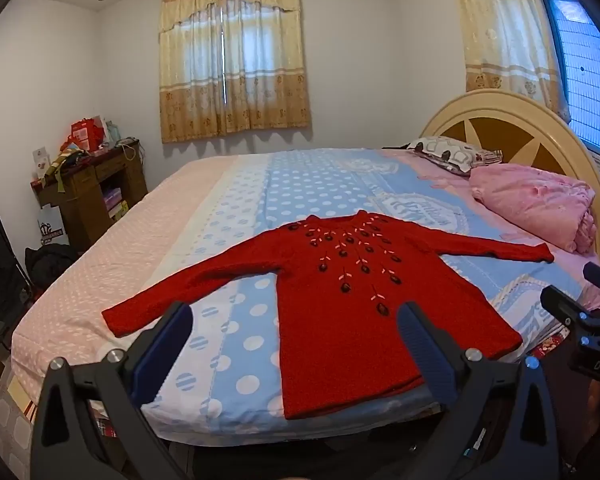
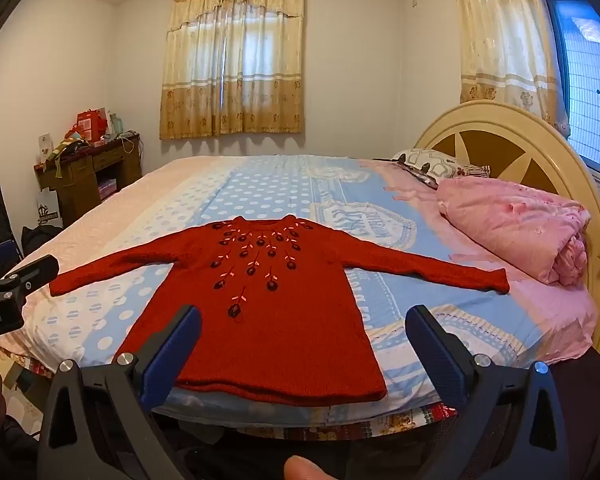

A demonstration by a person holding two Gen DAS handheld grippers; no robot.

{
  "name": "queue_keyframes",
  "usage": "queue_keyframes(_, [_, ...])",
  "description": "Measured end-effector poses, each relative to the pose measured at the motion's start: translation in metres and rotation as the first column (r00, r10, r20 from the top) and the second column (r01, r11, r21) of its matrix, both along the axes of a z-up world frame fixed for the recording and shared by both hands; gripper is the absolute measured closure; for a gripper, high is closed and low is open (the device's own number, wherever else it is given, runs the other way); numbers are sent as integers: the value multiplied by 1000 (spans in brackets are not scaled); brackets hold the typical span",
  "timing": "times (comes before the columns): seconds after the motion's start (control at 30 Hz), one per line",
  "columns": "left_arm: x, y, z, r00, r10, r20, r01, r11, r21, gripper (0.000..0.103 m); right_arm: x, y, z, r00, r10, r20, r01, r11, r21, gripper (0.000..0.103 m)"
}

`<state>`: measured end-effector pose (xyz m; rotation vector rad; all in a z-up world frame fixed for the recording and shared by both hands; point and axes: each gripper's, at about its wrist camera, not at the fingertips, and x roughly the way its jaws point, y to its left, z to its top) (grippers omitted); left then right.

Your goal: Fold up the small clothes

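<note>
So basically nothing's folded yet; the red sweater (image 1: 340, 312) lies flat on the bed (image 1: 236, 208), sleeves spread; left gripper (image 1: 296, 344) and right gripper (image 2: 304, 348) both hover wide apart, empty.

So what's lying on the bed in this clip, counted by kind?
Red knit sweater, spread flat with both sleeves out: 1
Patterned pillow by the headboard: 1
Folded pink quilt: 1
Total: 3
Both grippers, left gripper and right gripper, are open and hold nothing.
</note>
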<state>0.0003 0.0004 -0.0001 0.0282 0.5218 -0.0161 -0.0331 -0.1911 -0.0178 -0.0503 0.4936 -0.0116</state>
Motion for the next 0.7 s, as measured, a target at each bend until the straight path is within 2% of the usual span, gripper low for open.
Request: queue_keyframes(0.7, [0,-1,-8,1000,-2,-2,2,1000,-4,0,4,2,-11,1000,-1,-8,0,1000,-15,1])
